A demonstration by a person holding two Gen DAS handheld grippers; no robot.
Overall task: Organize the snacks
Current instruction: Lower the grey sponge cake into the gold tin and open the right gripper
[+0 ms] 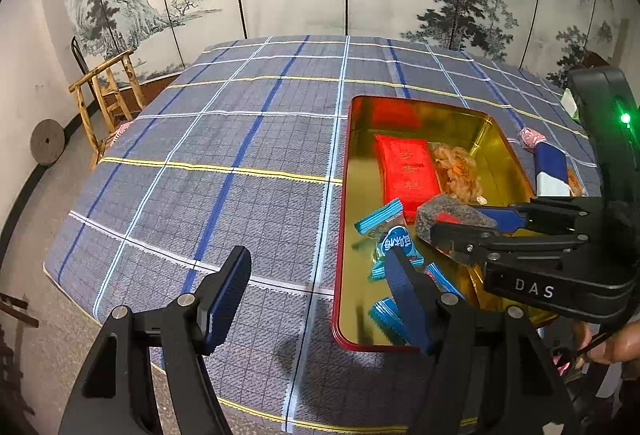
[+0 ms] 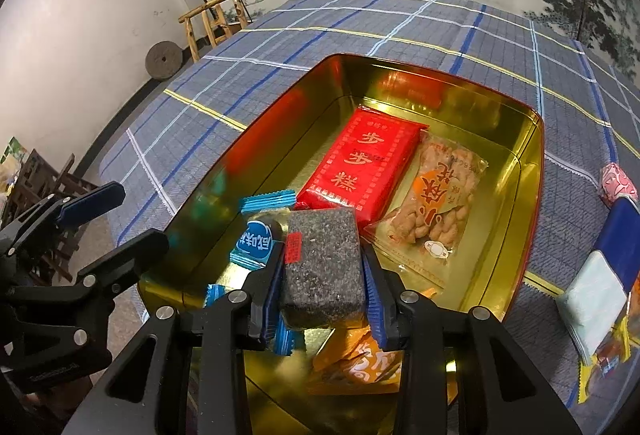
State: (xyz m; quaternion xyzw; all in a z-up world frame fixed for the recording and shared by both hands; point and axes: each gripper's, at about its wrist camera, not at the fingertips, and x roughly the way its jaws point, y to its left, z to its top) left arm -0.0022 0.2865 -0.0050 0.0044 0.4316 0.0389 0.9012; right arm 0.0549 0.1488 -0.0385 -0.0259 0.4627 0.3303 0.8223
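A gold tin with a red rim point(image 1: 347, 139) point(image 2: 532, 171) sits on the plaid tablecloth. In it lie a red packet point(image 1: 406, 171) point(image 2: 360, 161), a clear bag of peanuts point(image 1: 456, 171) point(image 2: 434, 207), several small blue candy wrappers point(image 1: 378, 215) point(image 2: 256, 241) and an orange packet point(image 2: 360, 359). My right gripper point(image 2: 324, 283) point(image 1: 452, 225) is shut on a dark grey speckled snack block point(image 2: 322, 267) point(image 1: 450, 213) and holds it over the tin's near end. My left gripper point(image 1: 320, 295) point(image 2: 120, 219) is open and empty at the tin's left side.
More snacks lie on the cloth right of the tin: a pink wrapped sweet point(image 2: 618, 181) point(image 1: 530, 137), a blue and white packet point(image 2: 604, 283) point(image 1: 552, 169) and yellow-edged wrappers point(image 2: 604, 359). A wooden chair point(image 1: 108, 95) and a stone wheel point(image 1: 47, 142) stand beyond the table's left edge.
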